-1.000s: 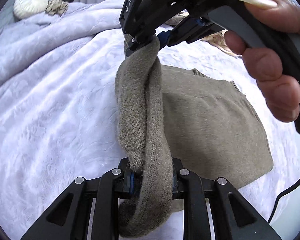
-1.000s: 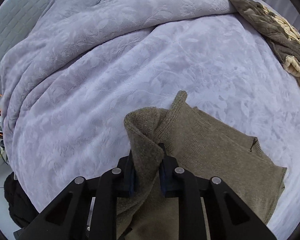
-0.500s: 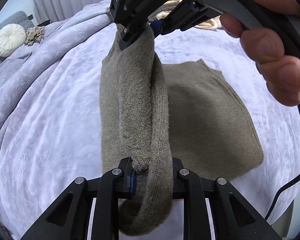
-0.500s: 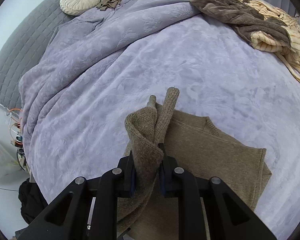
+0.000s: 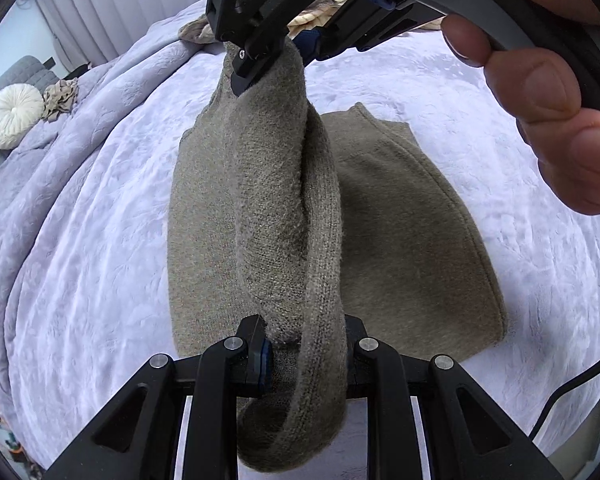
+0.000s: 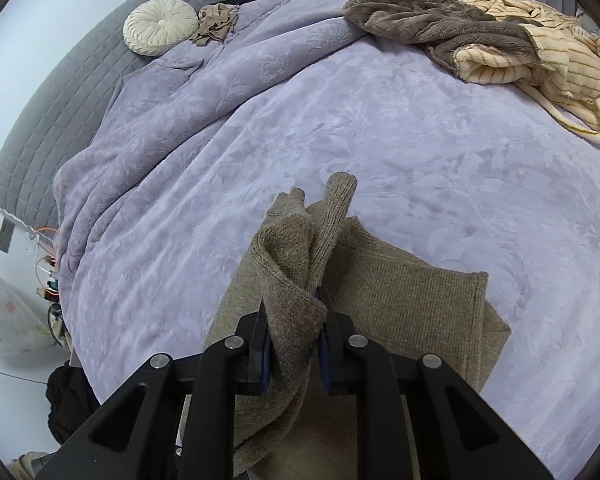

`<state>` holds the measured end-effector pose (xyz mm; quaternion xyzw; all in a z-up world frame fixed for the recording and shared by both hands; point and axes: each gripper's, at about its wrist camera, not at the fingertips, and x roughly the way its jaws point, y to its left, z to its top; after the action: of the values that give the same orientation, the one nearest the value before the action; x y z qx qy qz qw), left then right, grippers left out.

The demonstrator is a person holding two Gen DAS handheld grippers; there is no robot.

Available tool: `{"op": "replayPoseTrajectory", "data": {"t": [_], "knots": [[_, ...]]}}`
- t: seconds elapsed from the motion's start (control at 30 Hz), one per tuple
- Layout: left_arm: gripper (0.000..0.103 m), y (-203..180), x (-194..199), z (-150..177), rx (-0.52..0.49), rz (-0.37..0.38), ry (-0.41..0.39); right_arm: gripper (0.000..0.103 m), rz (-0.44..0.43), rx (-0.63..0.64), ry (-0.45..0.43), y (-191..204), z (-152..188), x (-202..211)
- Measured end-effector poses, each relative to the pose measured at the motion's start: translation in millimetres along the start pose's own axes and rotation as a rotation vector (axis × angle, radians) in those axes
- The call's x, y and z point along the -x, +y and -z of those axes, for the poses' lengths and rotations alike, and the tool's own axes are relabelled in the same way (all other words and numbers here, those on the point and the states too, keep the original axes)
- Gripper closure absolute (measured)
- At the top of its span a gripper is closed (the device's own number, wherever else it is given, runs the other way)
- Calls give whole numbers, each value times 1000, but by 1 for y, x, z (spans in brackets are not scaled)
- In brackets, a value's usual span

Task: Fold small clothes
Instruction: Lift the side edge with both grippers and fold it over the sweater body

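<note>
An olive-brown knit garment (image 5: 404, 224) lies partly flat on a lilac bedspread (image 5: 80, 248). One edge of it is lifted and stretched as a thick band between both grippers. My left gripper (image 5: 304, 350) is shut on the near end of that band. My right gripper (image 5: 276, 60), held by a hand (image 5: 548, 104), is shut on the far end, higher up. In the right wrist view the right gripper (image 6: 294, 340) pinches a bunched fold of the knit garment (image 6: 412, 300), whose flat part lies below and to the right on the bedspread (image 6: 340, 120).
A round cream cushion (image 6: 160, 26) and a small beige cloth (image 6: 216, 22) lie by the grey quilted headboard (image 6: 60, 92). A brown fleece (image 6: 440, 16) and a striped cream garment (image 6: 548, 56) are heaped at the far right. A dark bundle (image 6: 68, 404) lies beside the bed.
Both grippers have carried the lifted edge sideways across the bed, still gripping it. More of the garment now lies spread beneath the band, and the headboard and cushion have come into the right wrist view.
</note>
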<state>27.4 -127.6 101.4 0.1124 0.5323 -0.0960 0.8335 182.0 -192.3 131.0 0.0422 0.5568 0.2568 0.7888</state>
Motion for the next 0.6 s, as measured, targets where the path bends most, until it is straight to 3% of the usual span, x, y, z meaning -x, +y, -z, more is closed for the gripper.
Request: {"op": "replayPoseTrajectory", "data": {"t": [0.4, 0.6], "knots": [[80, -69, -10, -7, -123, -71, 21, 83, -39, 10, -42, -60, 26, 26], [80, -79, -22, -11, -152, -113, 46, 83, -72, -16, -55, -91, 38, 25]]}}
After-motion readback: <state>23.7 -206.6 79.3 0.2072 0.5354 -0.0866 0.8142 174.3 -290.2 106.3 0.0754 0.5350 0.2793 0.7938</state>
